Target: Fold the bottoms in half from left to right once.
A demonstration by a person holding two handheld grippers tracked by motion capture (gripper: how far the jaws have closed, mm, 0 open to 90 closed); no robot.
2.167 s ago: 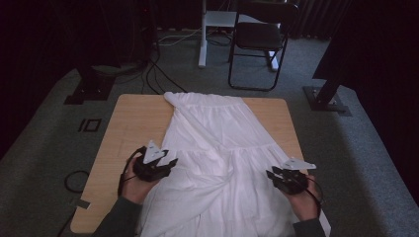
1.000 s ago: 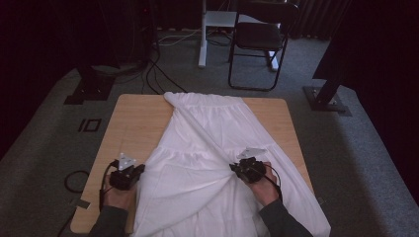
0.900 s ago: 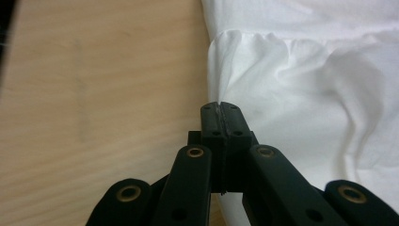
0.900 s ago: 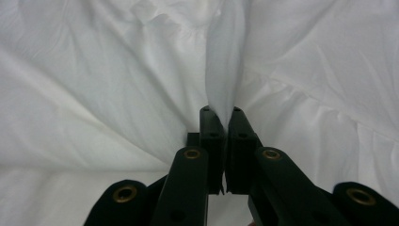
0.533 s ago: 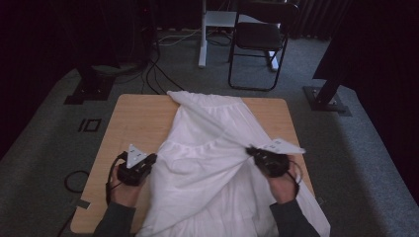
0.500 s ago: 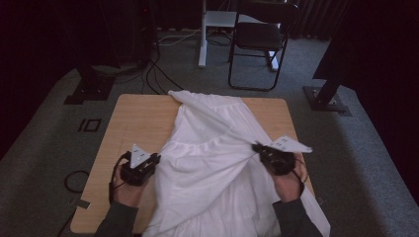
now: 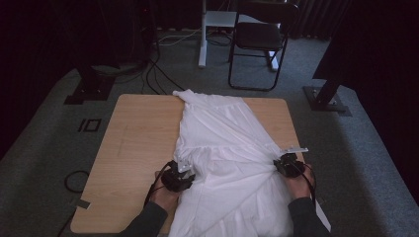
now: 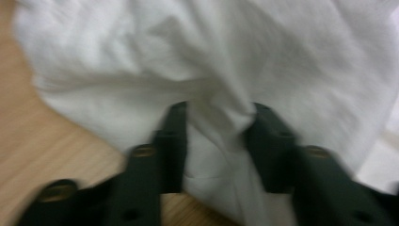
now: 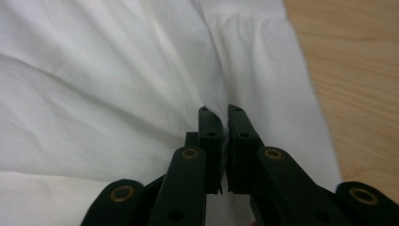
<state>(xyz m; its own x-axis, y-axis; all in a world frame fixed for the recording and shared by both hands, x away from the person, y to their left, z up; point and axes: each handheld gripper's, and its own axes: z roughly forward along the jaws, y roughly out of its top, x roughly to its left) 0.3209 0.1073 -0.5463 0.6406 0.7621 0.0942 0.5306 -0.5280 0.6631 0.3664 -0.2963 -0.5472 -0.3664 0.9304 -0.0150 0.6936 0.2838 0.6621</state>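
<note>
White garment (image 7: 225, 148) on wooden table (image 7: 133, 148); black chair (image 7: 259, 34) beyond, well apart

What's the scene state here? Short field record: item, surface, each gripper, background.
item: white garment, spread lengthwise on the table, near end draped over the near edge
surface: wooden table
left gripper: jaws apart, have just been opening, a loose fold of cloth between them
right gripper: jaws pinched shut on the garment's right edge
background: black folding chair beyond the table, on grey carpet
</note>
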